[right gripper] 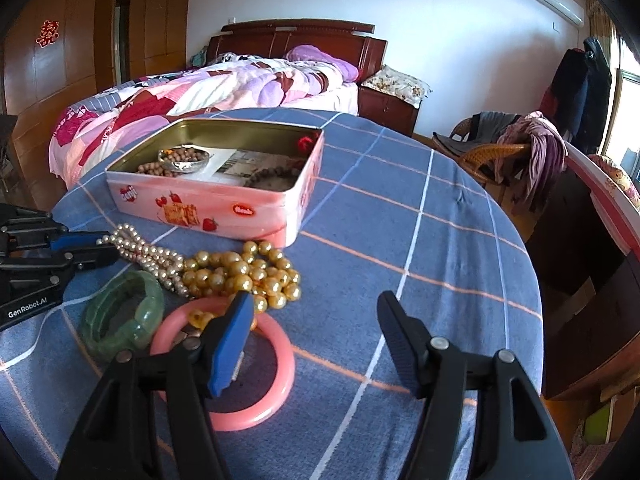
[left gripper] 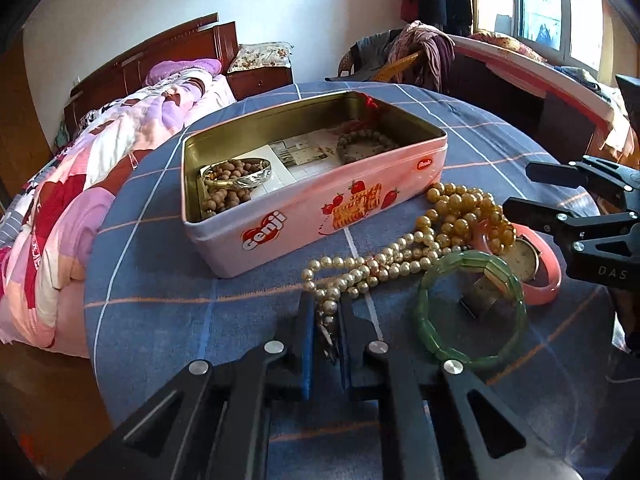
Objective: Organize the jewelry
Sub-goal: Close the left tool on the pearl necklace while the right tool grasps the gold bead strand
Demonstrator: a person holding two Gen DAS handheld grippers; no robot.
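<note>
The left gripper (left gripper: 325,312) fingers were closed on the small pearl necklace (left gripper: 360,268), ready for lifting into the tin (left gripper: 320,216) beyond them. The right gripper (right gripper: 316,340) fingers stood open, empty, above the pink bangle (right gripper: 256,408).

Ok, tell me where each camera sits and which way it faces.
Left wrist: on the left gripper, angled down at the pink tin; its fingers are shut on the small pearl strand; the right gripper shows at the right edge.
Right wrist: on the right gripper, looking down over the pink bangle, jaws open; the left gripper shows at the left edge.
Both share the tin, the pearls, the green bangle and the bed.
</note>
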